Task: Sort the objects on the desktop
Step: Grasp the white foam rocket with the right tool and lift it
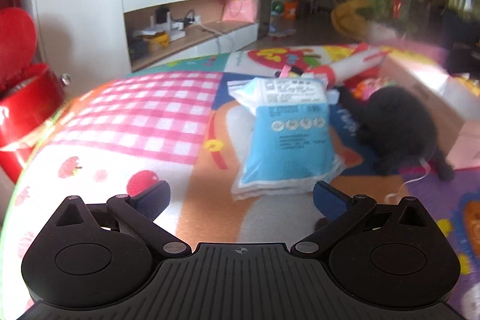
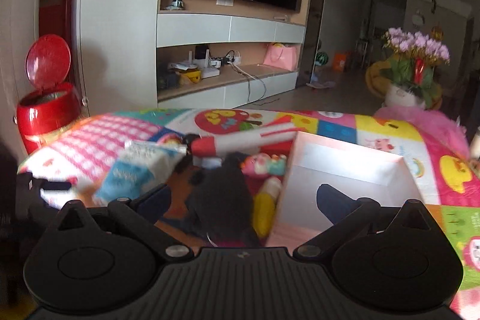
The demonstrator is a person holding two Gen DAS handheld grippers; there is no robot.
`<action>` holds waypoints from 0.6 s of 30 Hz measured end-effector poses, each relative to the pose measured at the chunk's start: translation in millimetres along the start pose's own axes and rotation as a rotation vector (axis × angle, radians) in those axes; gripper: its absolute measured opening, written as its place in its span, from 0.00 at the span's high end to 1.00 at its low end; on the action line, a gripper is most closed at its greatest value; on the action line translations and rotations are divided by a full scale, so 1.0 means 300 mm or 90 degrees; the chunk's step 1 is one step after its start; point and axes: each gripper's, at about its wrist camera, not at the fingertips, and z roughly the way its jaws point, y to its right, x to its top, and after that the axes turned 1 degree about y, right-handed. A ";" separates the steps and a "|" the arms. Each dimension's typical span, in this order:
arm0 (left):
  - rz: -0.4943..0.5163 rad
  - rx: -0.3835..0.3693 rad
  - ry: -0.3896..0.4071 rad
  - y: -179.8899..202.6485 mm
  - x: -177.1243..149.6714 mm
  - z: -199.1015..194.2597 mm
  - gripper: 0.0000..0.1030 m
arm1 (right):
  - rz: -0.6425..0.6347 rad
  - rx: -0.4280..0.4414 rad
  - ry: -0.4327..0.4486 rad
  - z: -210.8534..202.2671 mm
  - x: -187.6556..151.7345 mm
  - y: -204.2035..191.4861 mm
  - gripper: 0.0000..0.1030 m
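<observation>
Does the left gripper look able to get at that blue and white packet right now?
Probably yes. The left gripper is open, and the blue and white packet lies on the mat straight ahead with nothing between them; the black furry thing sits off to its right.

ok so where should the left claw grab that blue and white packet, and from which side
Probably its near bottom edge. The blue and white packet lies flat on the play mat with that flattened seam edge facing the open left claw. Come in low from the front; the black plush toy crowds its right side.
</observation>
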 end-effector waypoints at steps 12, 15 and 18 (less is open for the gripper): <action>-0.106 -0.100 0.072 -0.084 -0.029 -0.067 0.00 | 0.240 -0.121 -0.154 0.605 0.218 -0.020 0.40; -0.128 -0.102 0.073 -0.094 -0.030 -0.069 0.00 | 0.251 -0.158 -0.167 0.666 0.204 -0.023 0.37; -0.126 -0.103 0.081 -0.092 -0.031 -0.079 0.00 | 0.234 -0.106 -0.173 0.679 0.220 -0.022 0.73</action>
